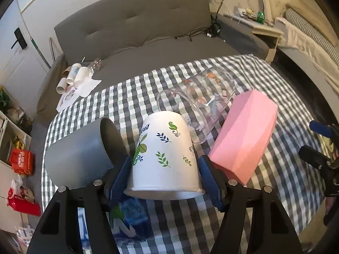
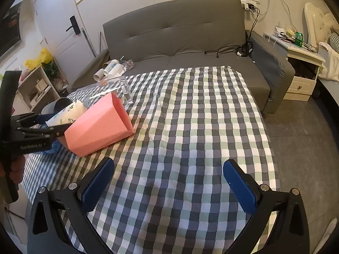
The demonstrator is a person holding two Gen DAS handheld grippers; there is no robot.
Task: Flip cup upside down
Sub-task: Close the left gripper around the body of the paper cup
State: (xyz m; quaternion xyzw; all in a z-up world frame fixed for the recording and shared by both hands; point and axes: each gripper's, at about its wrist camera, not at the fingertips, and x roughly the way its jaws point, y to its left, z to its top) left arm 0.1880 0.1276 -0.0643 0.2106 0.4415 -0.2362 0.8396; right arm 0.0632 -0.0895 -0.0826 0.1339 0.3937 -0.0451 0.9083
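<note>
**White cup pinched by left gripper, rim toward cam**

Four cups sit on the checked cloth point(image 2: 190, 127). Grey cup point(image 1: 78, 154) lies on its side, mouth facing right; inside looks dark, nothing visible in it. Clear cup point(image 1: 201, 103) w/ printed pics lies tilted behind, see-through, holds nothing. Pink faceted cup point(image 1: 243, 135) also on its side; in right wrist view its open mouth shows a bare pink interior.

White cup point(image 1: 163, 154), leaf & swirl prints in green/navy, is tilted w/ base away and rolled rim near the cam. Left gripper point(image 1: 164, 180) clamps it, blue pads point(image 1: 120, 177) pressed to both sides, above a blue packet point(image 1: 131, 218).

Right gripper point(image 2: 169, 186) is spread wide over the cloth, grasping nothing.
</note>
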